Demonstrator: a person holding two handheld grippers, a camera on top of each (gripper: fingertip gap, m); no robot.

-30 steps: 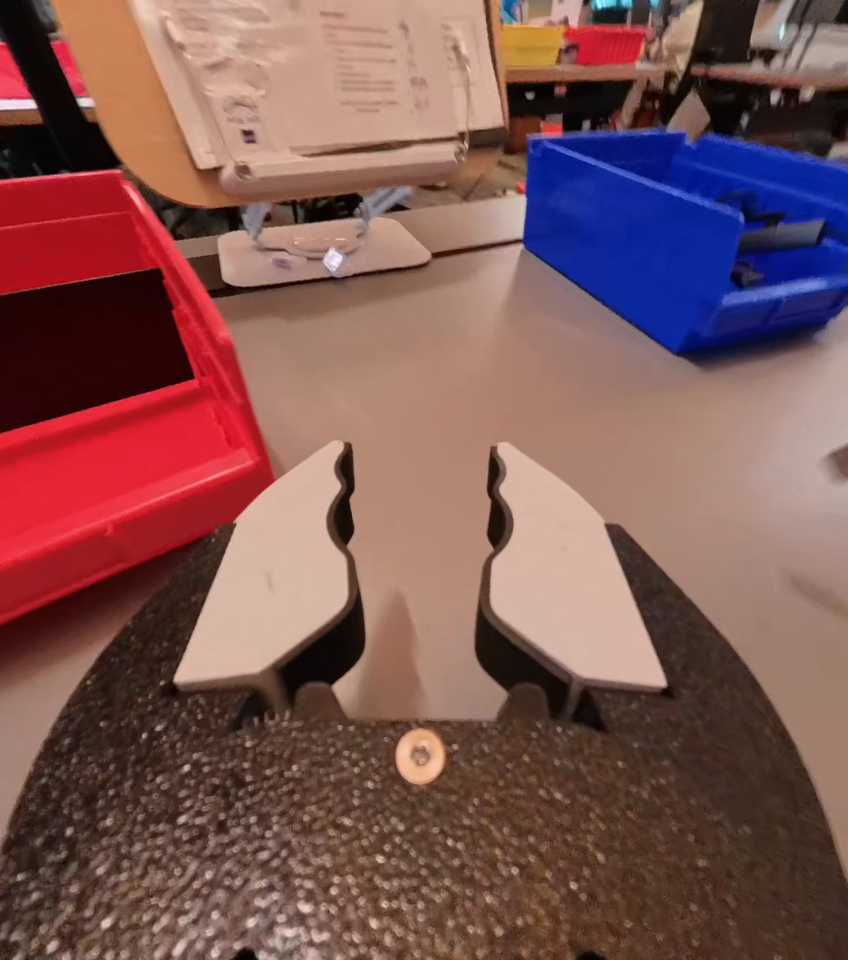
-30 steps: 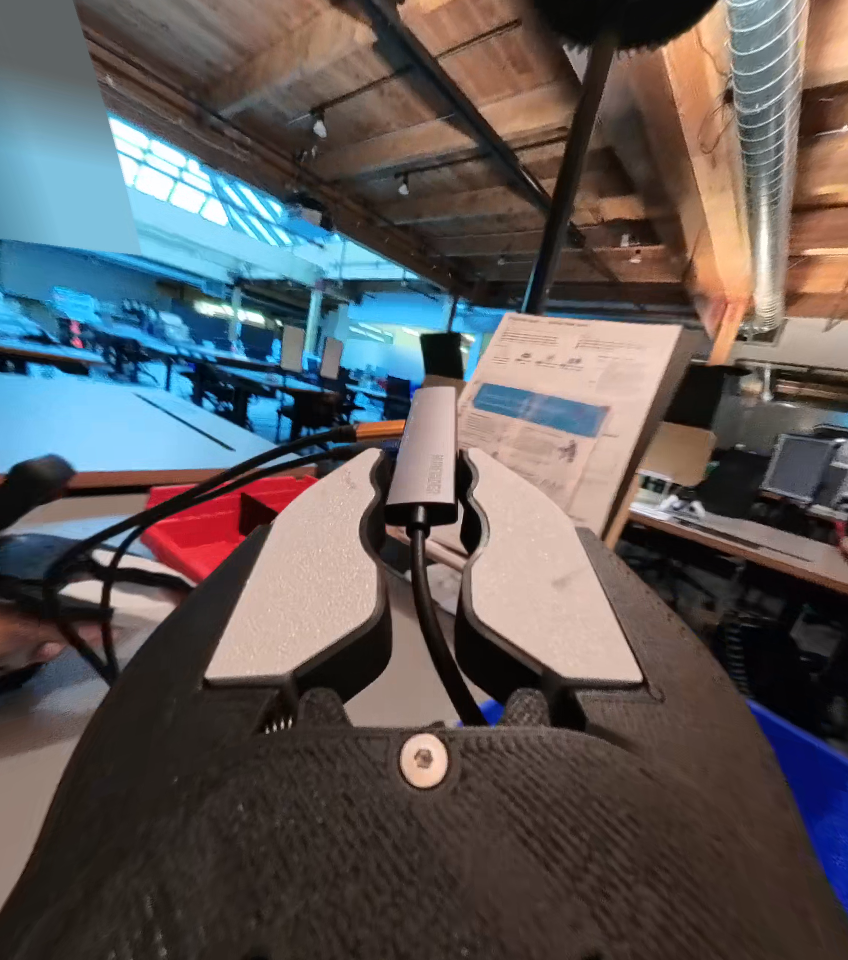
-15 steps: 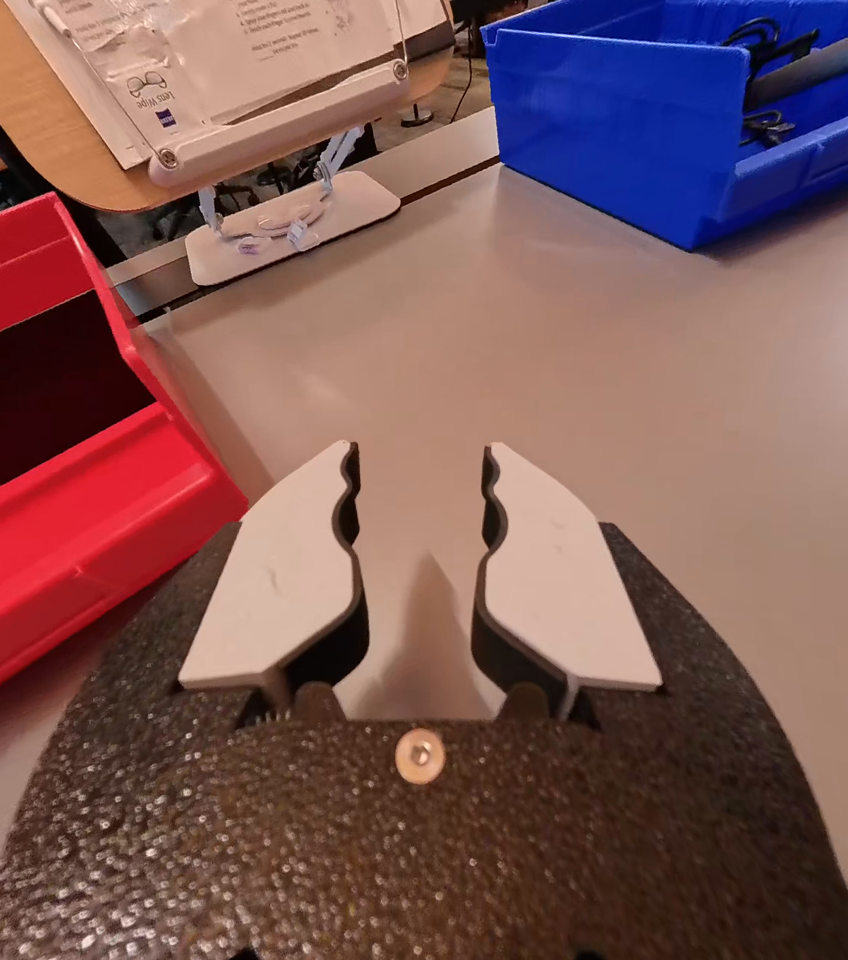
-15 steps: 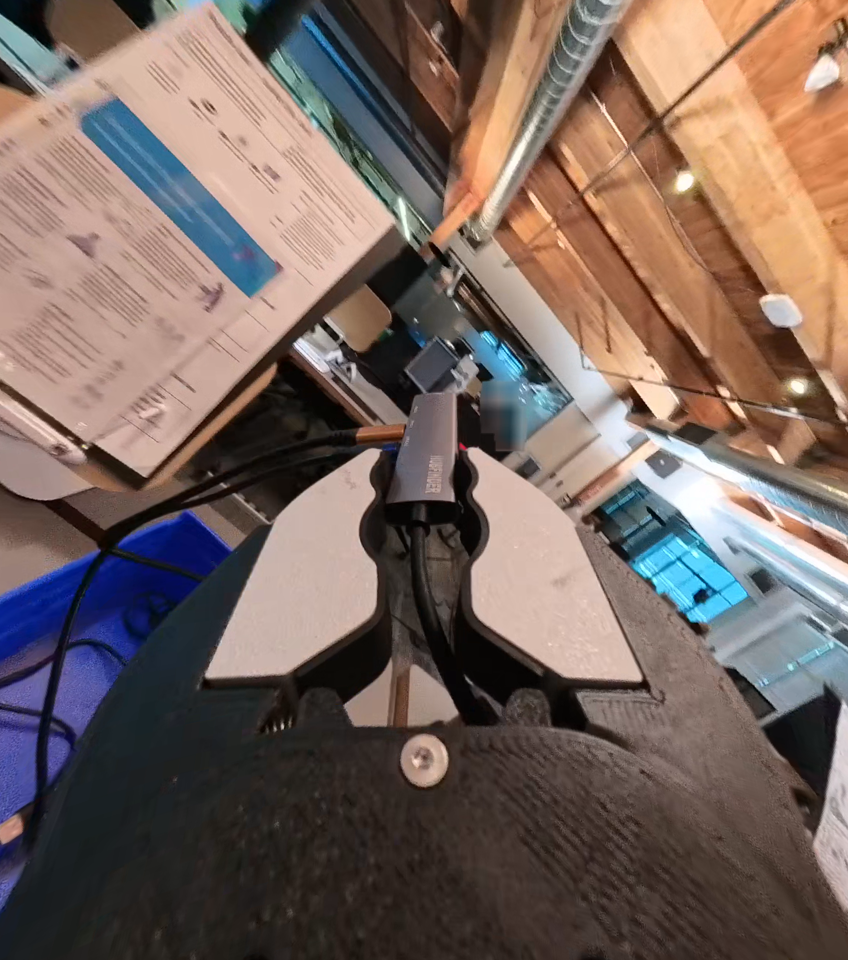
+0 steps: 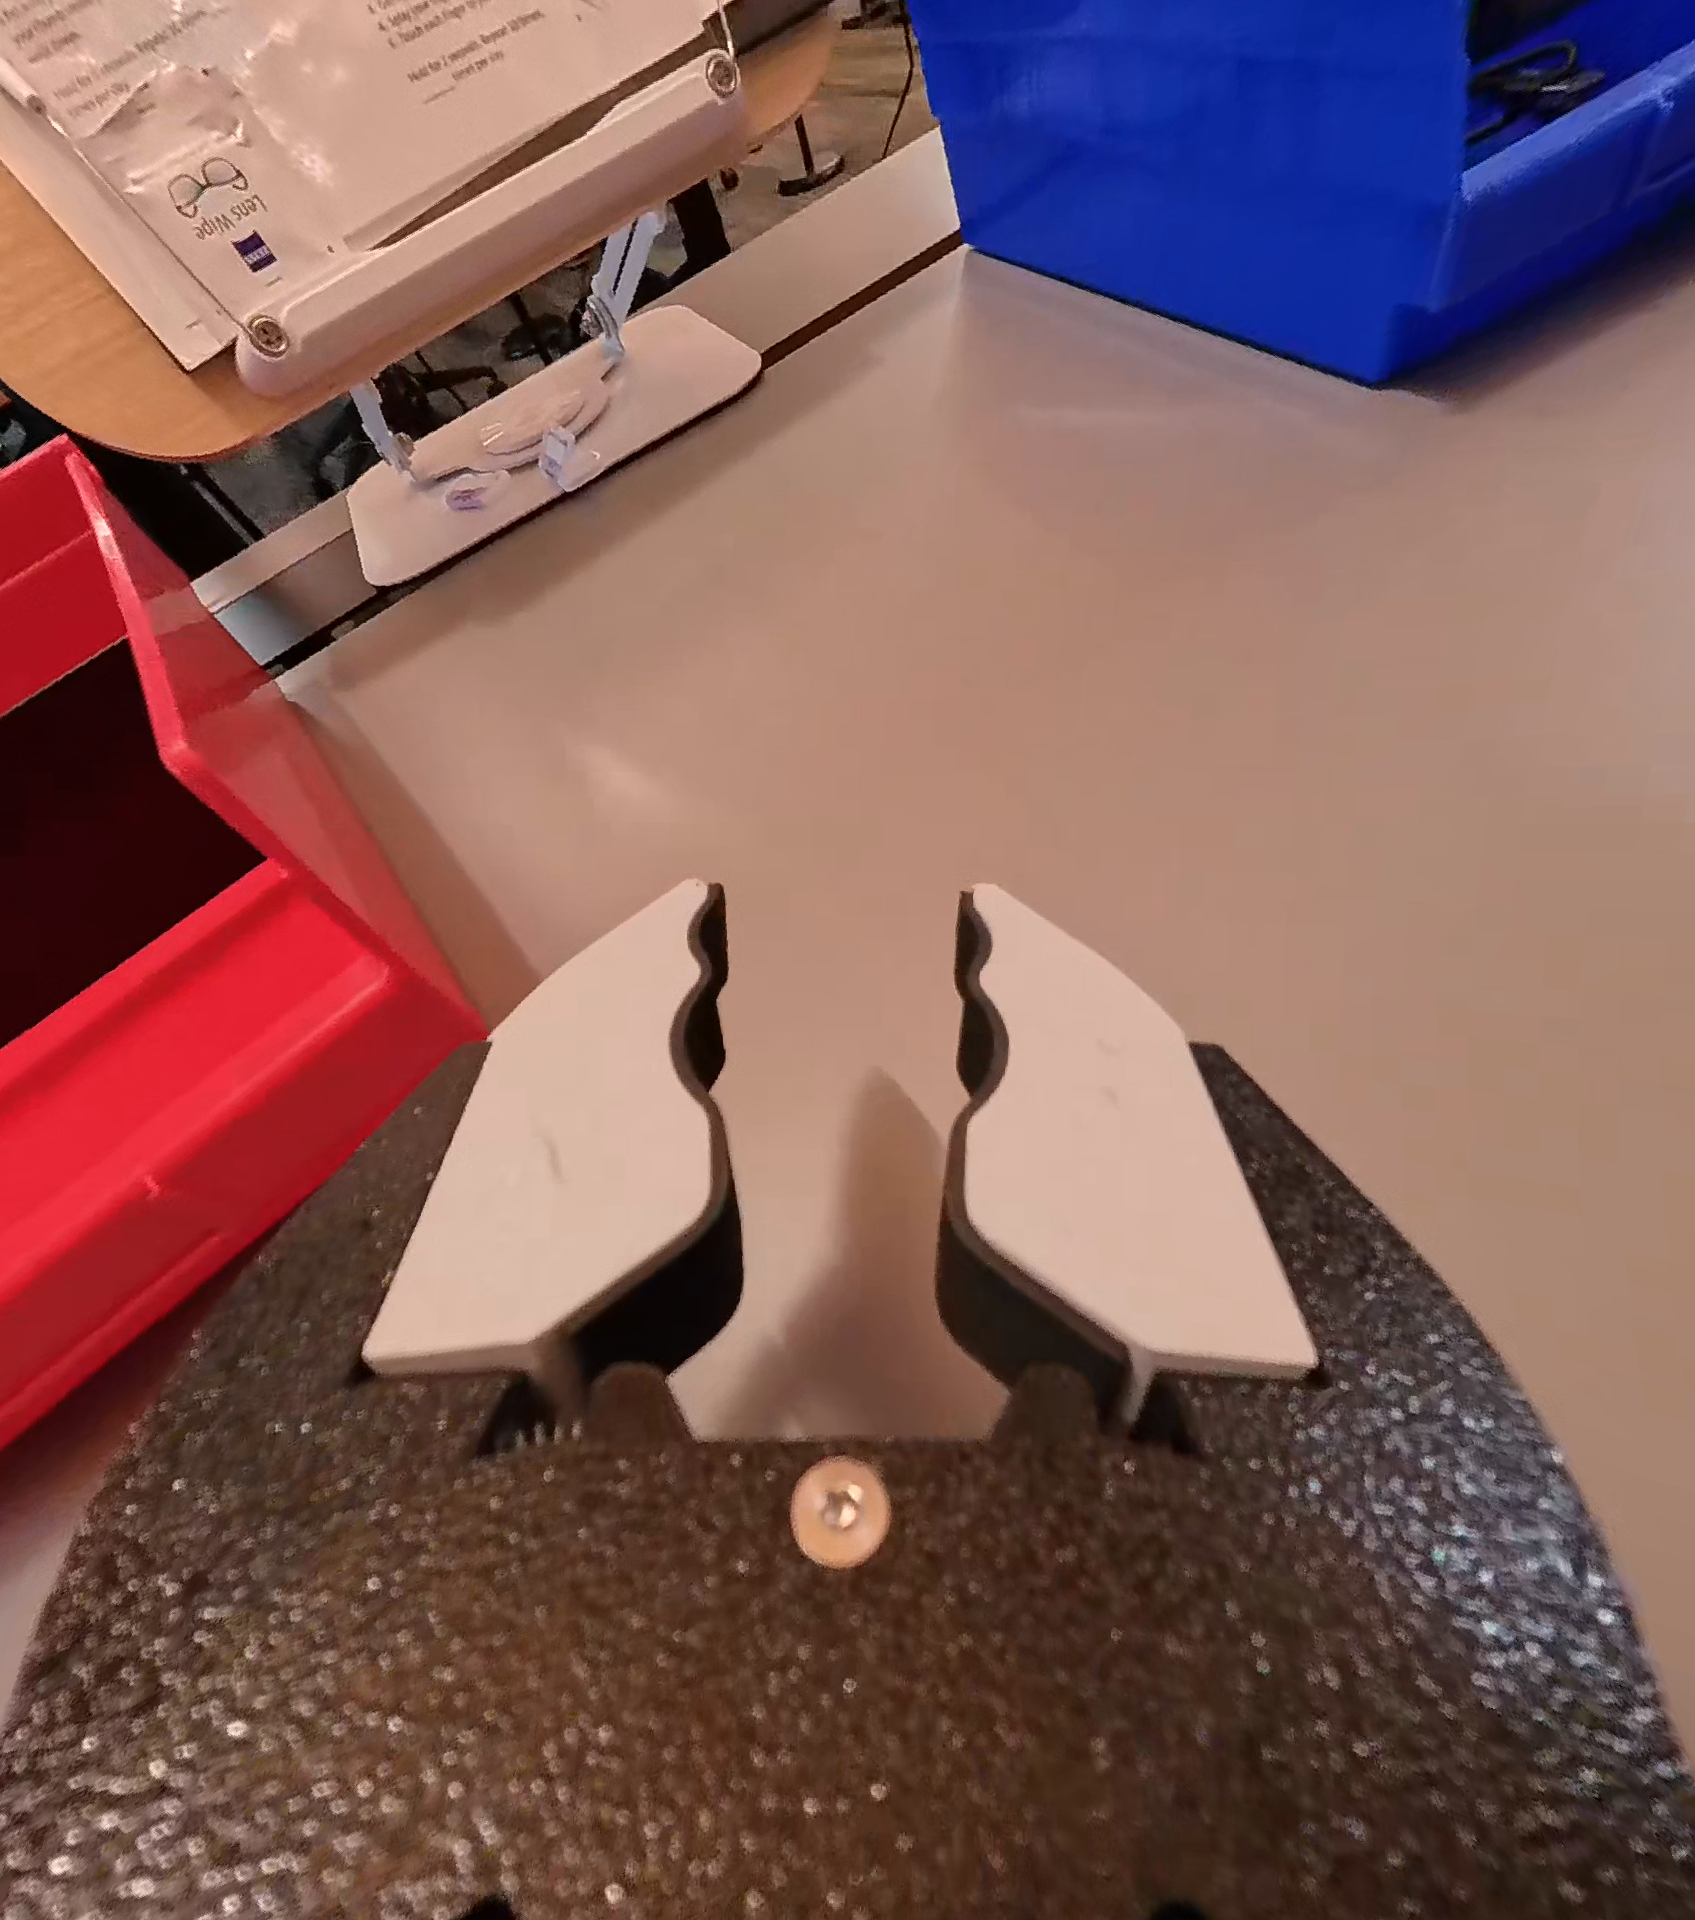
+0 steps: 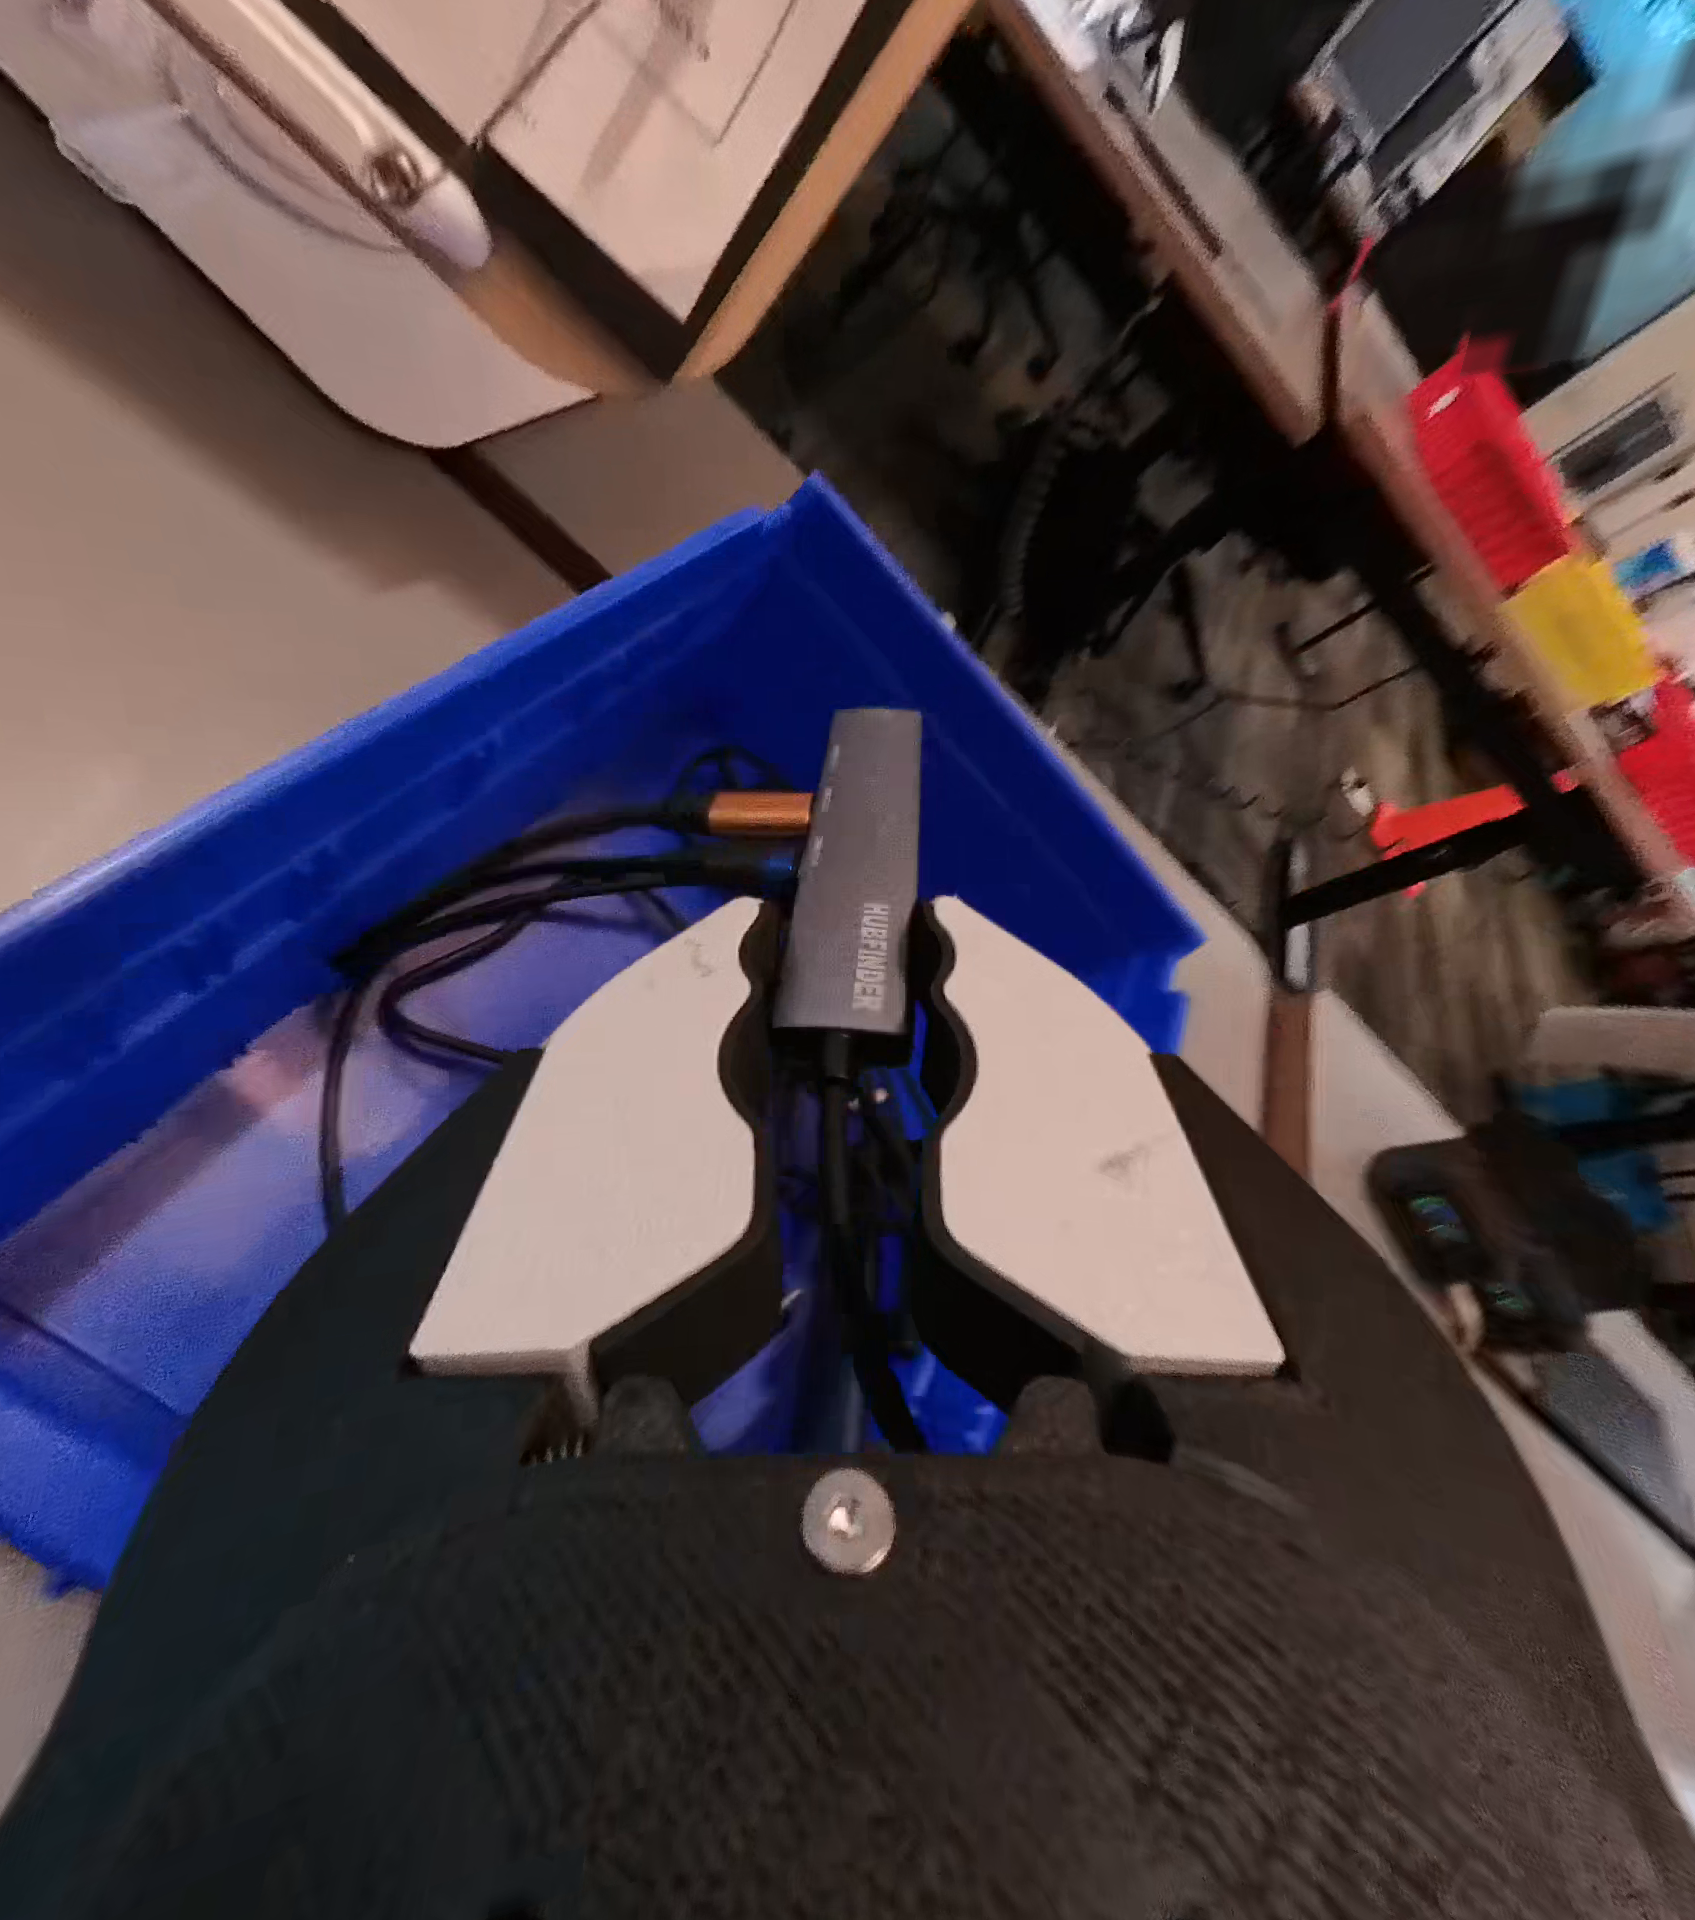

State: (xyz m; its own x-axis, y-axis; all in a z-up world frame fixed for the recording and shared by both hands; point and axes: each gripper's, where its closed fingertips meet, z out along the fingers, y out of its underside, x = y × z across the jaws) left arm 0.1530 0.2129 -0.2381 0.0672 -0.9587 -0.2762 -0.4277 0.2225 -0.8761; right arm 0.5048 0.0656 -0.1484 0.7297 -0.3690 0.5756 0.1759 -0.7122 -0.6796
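the red bin (image 5: 95, 1039) runs off the left edge. beyond the blue bin (image 6: 199, 831), shelves and red and yellow bins (image 6: 1549, 582) are motion-blurred; the gripper body hides that bin's near interior.

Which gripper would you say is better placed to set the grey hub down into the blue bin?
Right. The right gripper is shut on the grey hub directly over the blue bin. The left gripper is open and empty over the table, beside the red bin.

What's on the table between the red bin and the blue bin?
Nothing but bare table, in the left wrist view. The red bin and blue bin stand apart; a document stand sits behind.
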